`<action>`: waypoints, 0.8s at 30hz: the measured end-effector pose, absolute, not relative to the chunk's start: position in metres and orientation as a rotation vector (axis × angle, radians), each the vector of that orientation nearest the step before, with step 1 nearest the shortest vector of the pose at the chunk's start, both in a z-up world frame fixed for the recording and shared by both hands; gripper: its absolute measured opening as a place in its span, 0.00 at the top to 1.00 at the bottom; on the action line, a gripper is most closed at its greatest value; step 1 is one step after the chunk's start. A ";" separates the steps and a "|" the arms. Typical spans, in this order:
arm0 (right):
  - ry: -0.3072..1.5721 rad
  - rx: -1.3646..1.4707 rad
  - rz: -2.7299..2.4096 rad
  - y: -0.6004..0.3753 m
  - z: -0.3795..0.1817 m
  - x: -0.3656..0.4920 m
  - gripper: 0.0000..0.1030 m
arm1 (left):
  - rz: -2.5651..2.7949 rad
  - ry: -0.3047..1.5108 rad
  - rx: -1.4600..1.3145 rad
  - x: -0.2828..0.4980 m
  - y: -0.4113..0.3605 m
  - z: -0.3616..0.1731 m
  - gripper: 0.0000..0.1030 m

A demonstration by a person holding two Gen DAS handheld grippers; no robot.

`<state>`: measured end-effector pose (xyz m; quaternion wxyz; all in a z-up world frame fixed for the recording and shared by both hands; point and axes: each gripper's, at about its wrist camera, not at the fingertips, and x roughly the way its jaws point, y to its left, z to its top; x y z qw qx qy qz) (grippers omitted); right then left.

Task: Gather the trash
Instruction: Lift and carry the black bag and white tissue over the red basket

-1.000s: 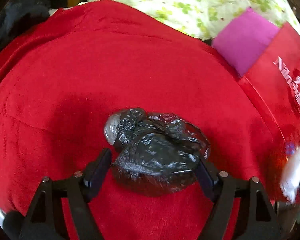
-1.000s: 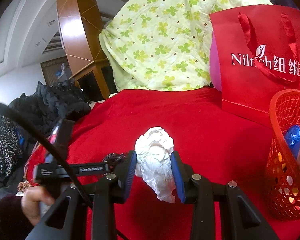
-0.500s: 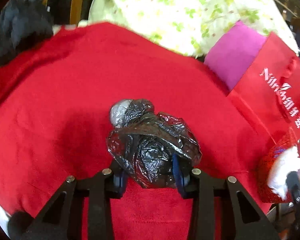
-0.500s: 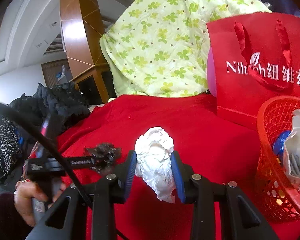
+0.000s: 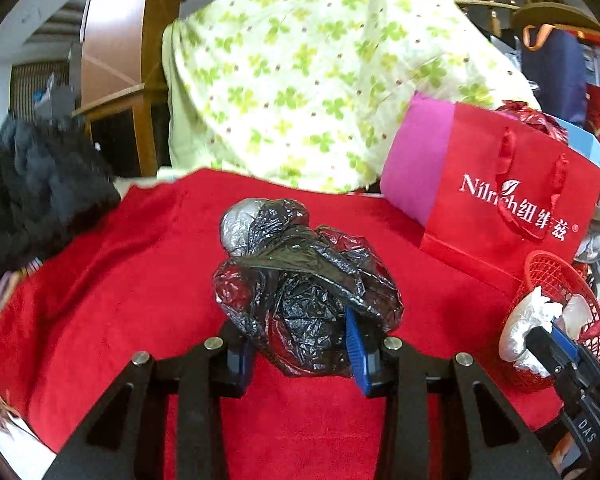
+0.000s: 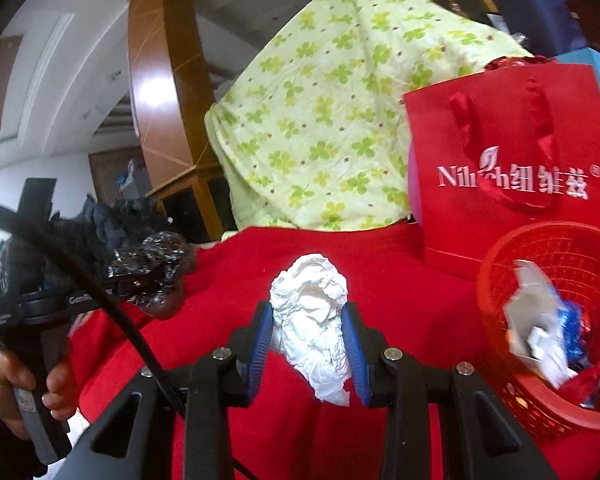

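My left gripper is shut on a crumpled black plastic bag and holds it above the red cloth. It also shows in the right wrist view at the left. My right gripper is shut on a crumpled white paper wad, raised over the cloth, left of the red mesh basket. The basket holds paper and blue wrappers. In the left wrist view the right gripper with the wad is at the basket.
A red paper gift bag stands behind the basket, with a magenta item beside it. A green clover-print cloth drapes behind. Dark clothing lies at the left. A wooden post stands behind.
My left gripper closed on the black bag and lifted it off the cloth. My right gripper carried the white wad closer to the red basket.
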<state>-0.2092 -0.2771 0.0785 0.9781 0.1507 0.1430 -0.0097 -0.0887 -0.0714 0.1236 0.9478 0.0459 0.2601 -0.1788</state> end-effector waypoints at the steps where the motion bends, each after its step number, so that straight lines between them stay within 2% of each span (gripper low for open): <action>1: 0.283 0.313 -0.023 -0.279 0.080 -0.213 0.63 | -0.369 0.516 0.099 -0.093 -0.072 0.127 0.61; 24: 0.151 0.326 -0.092 -0.294 0.143 -0.295 0.63 | -0.490 0.410 0.193 -0.147 -0.117 0.164 0.61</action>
